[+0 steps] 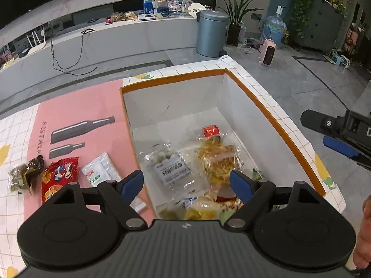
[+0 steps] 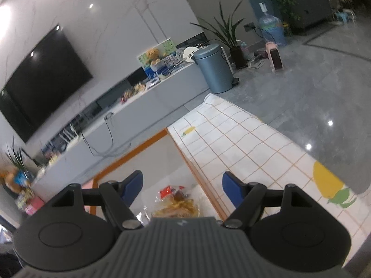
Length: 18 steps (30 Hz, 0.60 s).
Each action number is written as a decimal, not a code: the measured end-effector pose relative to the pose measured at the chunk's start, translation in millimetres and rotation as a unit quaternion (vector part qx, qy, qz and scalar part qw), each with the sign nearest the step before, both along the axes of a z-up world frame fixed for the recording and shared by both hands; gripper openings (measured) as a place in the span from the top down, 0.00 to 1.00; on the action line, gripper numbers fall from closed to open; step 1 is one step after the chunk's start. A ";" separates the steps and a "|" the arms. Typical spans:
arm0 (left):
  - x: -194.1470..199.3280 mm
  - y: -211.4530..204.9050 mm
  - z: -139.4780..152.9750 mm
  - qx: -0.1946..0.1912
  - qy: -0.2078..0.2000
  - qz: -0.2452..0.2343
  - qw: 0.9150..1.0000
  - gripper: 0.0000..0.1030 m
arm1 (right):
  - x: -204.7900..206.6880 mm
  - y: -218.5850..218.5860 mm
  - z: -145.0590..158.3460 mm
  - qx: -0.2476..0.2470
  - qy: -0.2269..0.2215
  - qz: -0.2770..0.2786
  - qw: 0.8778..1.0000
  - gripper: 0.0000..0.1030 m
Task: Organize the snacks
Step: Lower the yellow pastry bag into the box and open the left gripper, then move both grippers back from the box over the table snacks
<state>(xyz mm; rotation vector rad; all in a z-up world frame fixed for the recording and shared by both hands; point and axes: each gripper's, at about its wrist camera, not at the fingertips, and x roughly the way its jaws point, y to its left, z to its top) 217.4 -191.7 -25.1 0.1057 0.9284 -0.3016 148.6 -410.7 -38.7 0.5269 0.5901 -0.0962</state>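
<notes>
Left claw gaping empty above box; remaining red snack packet leftward on surface, long axis pointing away. Right claw apart, empty, farther off.

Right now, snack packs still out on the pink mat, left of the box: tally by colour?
Red pack: 1
White pack: 1
Dark green-brown pack: 1
Total: 3 in clear view; a small pale item behind the left gripper is too hidden to count.
</notes>
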 end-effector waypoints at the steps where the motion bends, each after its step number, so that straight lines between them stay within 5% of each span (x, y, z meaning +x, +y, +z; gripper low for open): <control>1: -1.8 2.9 2.0 -0.001 0.000 0.001 1.000 0.04 | -0.8 2.8 2.0 -0.010 0.005 0.004 1.000 0.28; 10: -17.0 49.7 29.8 -0.006 -0.004 0.038 0.999 0.04 | 1.1 48.4 12.5 -0.079 0.067 0.059 0.993 0.26; 18: -31.2 111.8 51.2 -0.003 -0.016 0.072 0.997 0.04 | 11.8 96.3 14.3 -0.085 0.085 0.130 0.984 0.22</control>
